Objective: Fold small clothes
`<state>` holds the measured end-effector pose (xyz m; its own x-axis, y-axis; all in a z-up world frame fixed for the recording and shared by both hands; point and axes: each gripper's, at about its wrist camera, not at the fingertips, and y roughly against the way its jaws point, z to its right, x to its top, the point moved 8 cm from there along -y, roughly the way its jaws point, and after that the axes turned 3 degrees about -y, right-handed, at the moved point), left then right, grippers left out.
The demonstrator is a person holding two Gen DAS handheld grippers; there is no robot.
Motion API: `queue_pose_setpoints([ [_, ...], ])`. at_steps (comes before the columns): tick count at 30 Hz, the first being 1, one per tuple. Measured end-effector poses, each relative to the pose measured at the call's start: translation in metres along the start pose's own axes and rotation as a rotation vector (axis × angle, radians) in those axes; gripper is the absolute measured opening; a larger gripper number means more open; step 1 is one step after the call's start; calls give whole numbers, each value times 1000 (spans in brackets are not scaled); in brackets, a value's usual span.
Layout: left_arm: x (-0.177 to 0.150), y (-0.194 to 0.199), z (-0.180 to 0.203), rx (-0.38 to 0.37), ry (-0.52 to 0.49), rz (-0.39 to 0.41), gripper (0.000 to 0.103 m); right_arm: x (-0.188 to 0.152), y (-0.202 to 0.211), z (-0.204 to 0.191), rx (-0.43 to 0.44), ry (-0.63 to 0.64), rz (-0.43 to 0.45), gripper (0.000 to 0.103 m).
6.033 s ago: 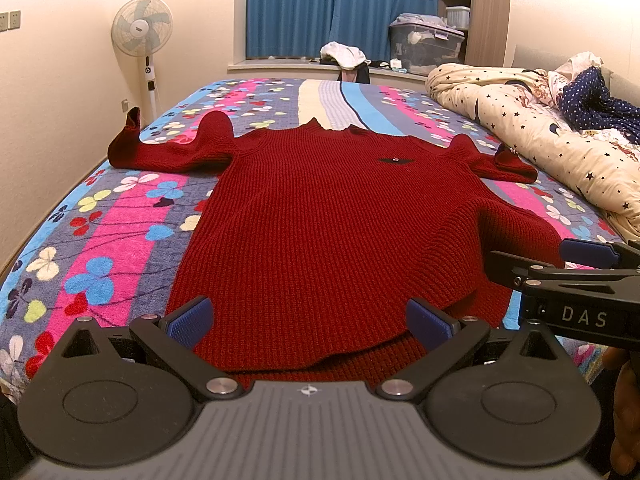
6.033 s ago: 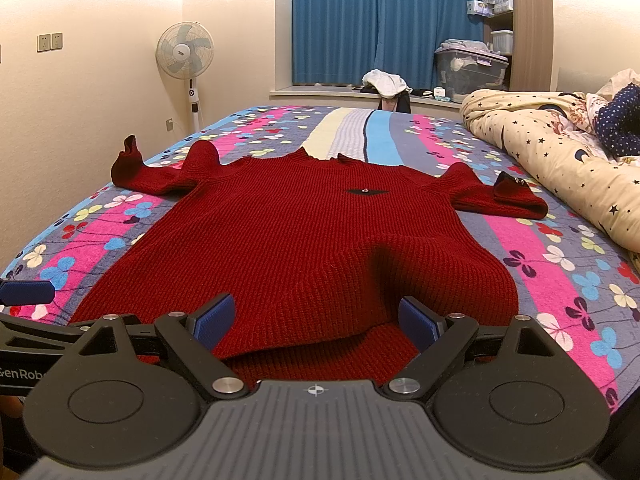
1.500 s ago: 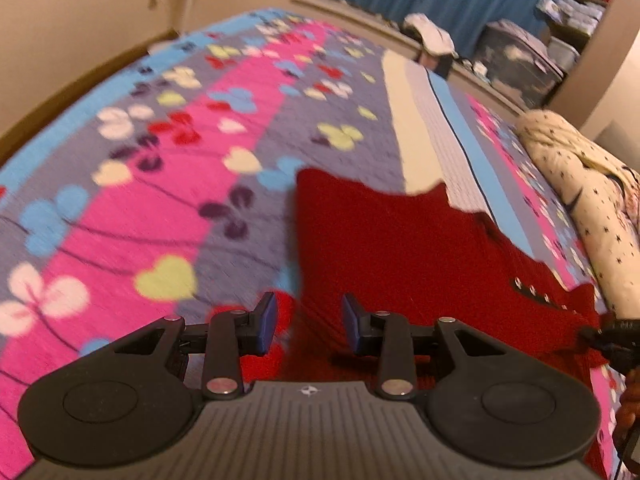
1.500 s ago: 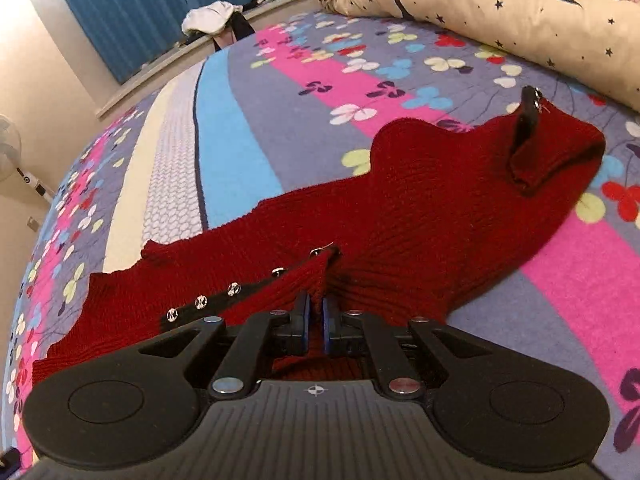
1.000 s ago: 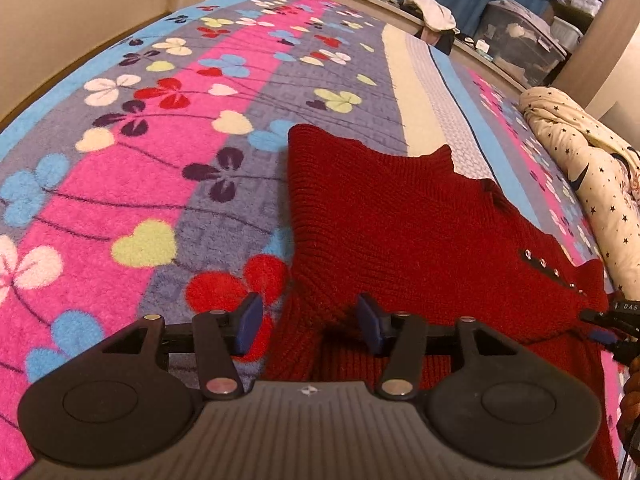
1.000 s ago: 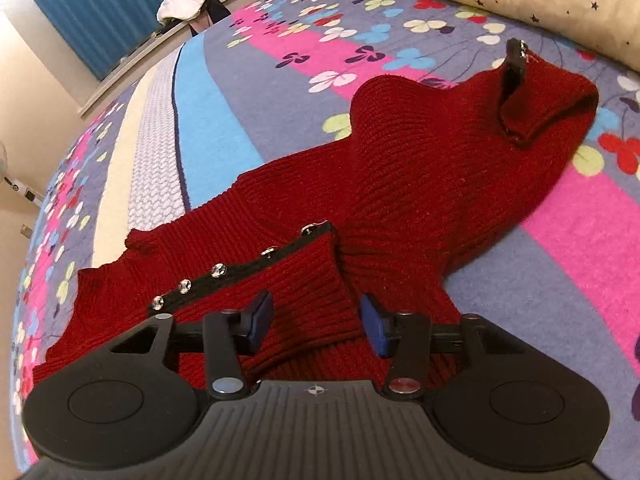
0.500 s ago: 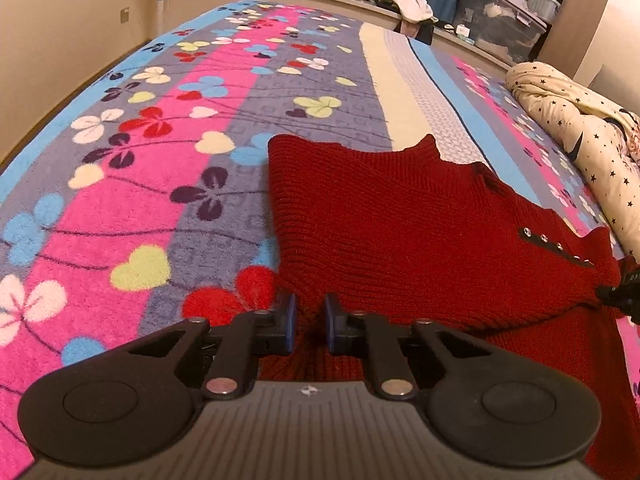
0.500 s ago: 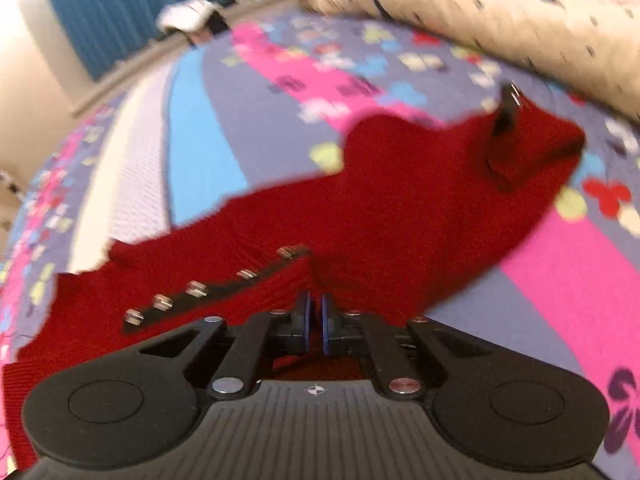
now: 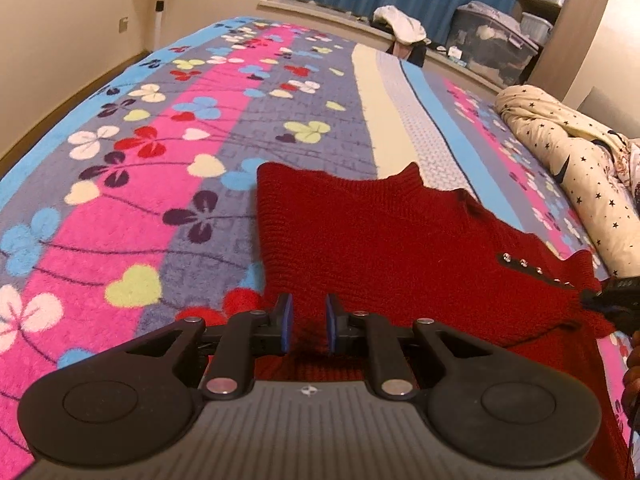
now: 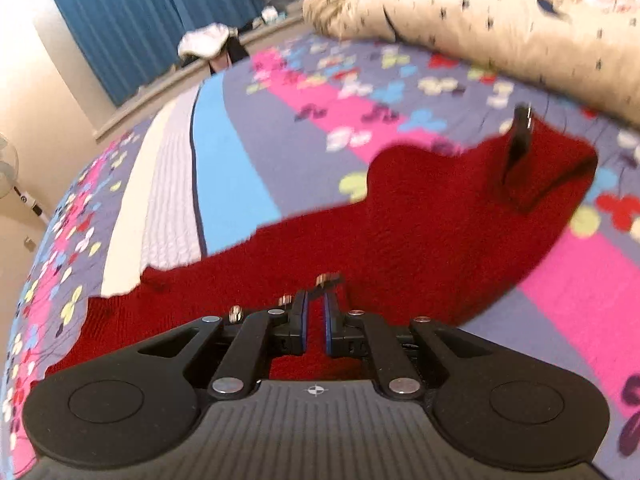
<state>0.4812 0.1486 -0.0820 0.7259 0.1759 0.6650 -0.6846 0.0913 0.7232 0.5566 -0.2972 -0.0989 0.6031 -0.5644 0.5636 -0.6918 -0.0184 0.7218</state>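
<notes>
I have the left tongs (image 9: 306,328) nearly pressed together on the sweater (image 9: 400,248), which lies partly folded on the bed (image 9: 168,152); the right tongs (image 10: 316,320) pinch it too. Thick knit could slip from either shallow grip, and uneven pulling would skew the fold.

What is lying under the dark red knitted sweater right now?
The dark red knitted sweater lies directly on the flower-patterned striped bedspread, which shows all around it. The patch beneath the knit is covered, so anything there cannot be seen. Both grippers pinch its near edge.
</notes>
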Motion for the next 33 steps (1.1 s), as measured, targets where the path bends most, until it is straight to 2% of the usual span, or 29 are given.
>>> queue_pose_setpoints([
  [4,1,1,3,-16,-5,5,17,-15,-13,2,-55,31,-72,9],
  [10,-8,-7,6,-18,-42,-40,17,-16,-12,1,-54,34,-71,9],
  [13,-18,-14,11,26,-131,-76,17,-13,-11,4,-42,4,-67,9],
  [16,-22,-14,17,44,-194,-79,17,0,-4,12,-61,-15,-9,9],
  [18,-23,-15,17,46,-208,-78,17,16,2,20,-98,0,61,9],
  [20,-23,-15,16,44,-204,-79,17,31,6,29,-171,64,130,9],
  [23,-22,-15,16,41,-200,-80,17,53,7,50,-344,169,217,9],
  [24,-22,-15,15,42,-201,-80,17,57,6,56,-380,189,228,13],
  [27,-22,-15,15,44,-205,-79,17,69,2,73,-457,224,257,44],
  [28,-22,-15,16,44,-207,-78,17,72,0,77,-473,233,264,49],
  [33,-22,-15,17,46,-211,-75,19,81,-15,91,-450,230,250,51],
])
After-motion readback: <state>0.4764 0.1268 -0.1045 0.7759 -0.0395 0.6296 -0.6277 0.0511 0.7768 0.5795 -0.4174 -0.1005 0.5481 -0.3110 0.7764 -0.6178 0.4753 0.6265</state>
